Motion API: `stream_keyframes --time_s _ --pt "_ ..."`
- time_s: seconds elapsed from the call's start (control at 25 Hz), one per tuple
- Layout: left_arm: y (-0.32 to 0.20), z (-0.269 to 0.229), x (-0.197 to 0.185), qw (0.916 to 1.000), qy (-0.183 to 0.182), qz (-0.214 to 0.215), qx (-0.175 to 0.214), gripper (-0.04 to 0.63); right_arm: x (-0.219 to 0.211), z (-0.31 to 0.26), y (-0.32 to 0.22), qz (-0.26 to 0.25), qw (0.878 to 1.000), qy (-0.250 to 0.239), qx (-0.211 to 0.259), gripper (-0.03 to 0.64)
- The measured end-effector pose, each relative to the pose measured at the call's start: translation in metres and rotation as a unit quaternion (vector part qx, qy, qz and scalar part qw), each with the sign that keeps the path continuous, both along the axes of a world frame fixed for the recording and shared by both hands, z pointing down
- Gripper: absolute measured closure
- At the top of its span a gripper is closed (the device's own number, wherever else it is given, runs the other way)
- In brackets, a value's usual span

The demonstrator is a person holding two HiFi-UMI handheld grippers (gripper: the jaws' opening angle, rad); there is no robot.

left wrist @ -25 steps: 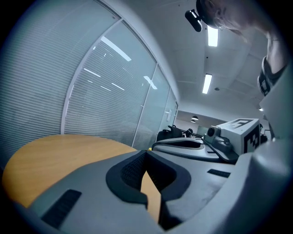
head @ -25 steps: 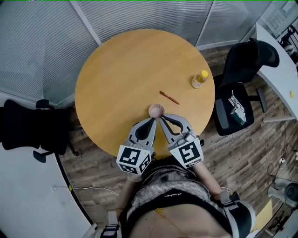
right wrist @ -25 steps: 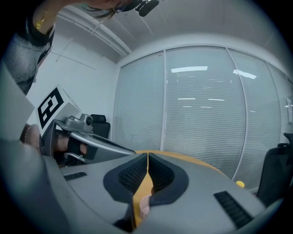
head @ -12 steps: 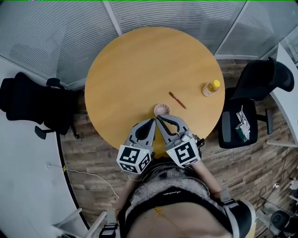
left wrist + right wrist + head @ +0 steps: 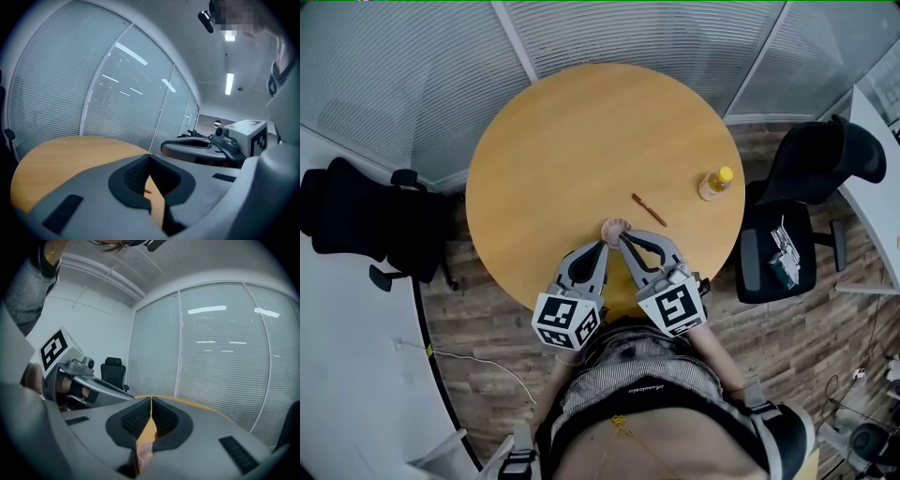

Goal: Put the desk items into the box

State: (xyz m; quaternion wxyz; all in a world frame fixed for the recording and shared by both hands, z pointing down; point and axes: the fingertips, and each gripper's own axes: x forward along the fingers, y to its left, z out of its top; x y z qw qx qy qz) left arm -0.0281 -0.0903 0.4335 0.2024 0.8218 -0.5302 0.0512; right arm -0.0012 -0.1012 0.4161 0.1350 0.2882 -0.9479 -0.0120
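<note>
On the round wooden table (image 5: 572, 141) lie a small pink roll (image 5: 616, 227), a brown-red pen (image 5: 648, 210) and a yellow-capped bottle (image 5: 713, 184) near the right edge. My left gripper (image 5: 603, 247) and right gripper (image 5: 623, 240) hover side by side at the near edge, tips just short of the pink roll, both shut and holding nothing. In the left gripper view the shut left gripper (image 5: 149, 158) leaves a slit showing a bit of the pen (image 5: 147, 191). In the right gripper view the pink roll (image 5: 144, 453) sits just below the shut right gripper (image 5: 151, 400). No box is in view.
A black office chair (image 5: 356, 225) stands left of the table. Another black chair (image 5: 811, 178) stands to the right with small items (image 5: 781, 248) on its seat. Glass walls with blinds (image 5: 403, 84) run behind the table. A white desk edge (image 5: 881, 141) is at far right.
The head view has shifted sideways and back. Both grippers stay shut at the near table edge, and nothing on the table has moved.
</note>
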Motion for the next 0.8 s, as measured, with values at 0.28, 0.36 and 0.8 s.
stream_keyframes --time_s 0.28,0.36,0.8 --pt "-0.004 0.004 0.005 1.0 -0.005 0.005 -0.005 0.598 0.009 0.008 -0.01 0.003 1.0 0.02 -0.004 0.594" --pt "-0.005 0.004 0.004 1.0 -0.005 0.004 -0.006 0.598 0.01 0.01 -0.012 0.008 1.0 0.014 -0.018 0.594" --pt "-0.005 0.008 0.004 0.9999 -0.007 0.006 -0.014 0.598 0.022 0.033 -0.025 0.027 0.998 0.03 -0.053 0.595"
